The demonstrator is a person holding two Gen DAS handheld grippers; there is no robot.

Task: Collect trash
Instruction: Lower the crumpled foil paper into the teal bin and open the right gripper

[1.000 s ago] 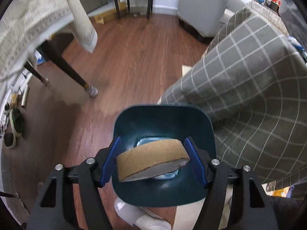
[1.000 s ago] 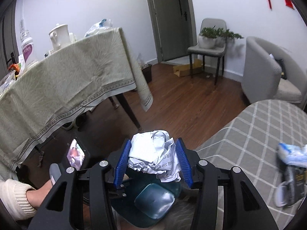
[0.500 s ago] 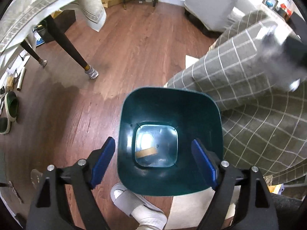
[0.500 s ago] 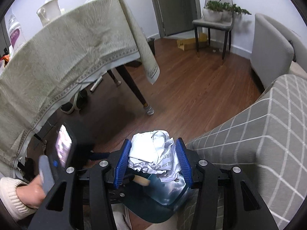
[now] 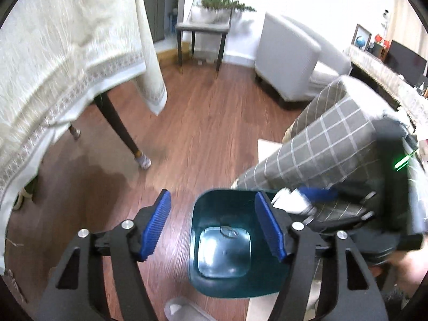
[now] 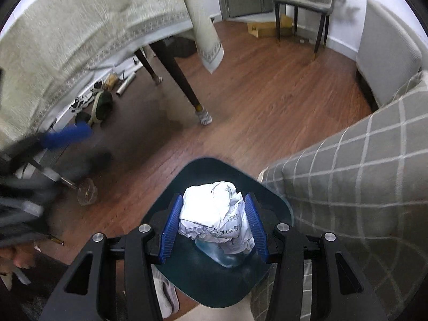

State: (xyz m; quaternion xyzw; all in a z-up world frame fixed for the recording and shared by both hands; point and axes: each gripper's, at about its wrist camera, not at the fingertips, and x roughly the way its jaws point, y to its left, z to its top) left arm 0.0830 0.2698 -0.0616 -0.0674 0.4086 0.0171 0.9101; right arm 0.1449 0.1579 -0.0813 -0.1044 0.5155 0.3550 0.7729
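A dark teal trash bin (image 5: 199, 240) stands on the wood floor beside a grey checked sofa; it also shows in the right wrist view (image 6: 214, 171). My left gripper (image 5: 211, 226) is open and empty, to the bin's left above its rim. My right gripper (image 6: 212, 226) is shut on a crumpled white paper ball (image 6: 216, 214) directly over the bin's mouth. In the left wrist view the right gripper (image 5: 315, 195) comes in from the right with the paper (image 5: 291, 203) at the bin's edge. A small round piece (image 5: 227, 231) lies on the bin's bottom.
A table with a cream cloth (image 6: 88, 26) and dark legs (image 6: 184, 80) stands to the left. A clear plastic cup (image 6: 87, 191) lies on the floor left of the bin. The checked sofa (image 6: 361, 176) is at right. A chair (image 5: 203, 32) and an armchair (image 5: 289, 58) stand behind.
My left gripper opened and let a brown cardboard ring drop into the bin, then pulled up and left. My right gripper carried the paper ball down over the bin.
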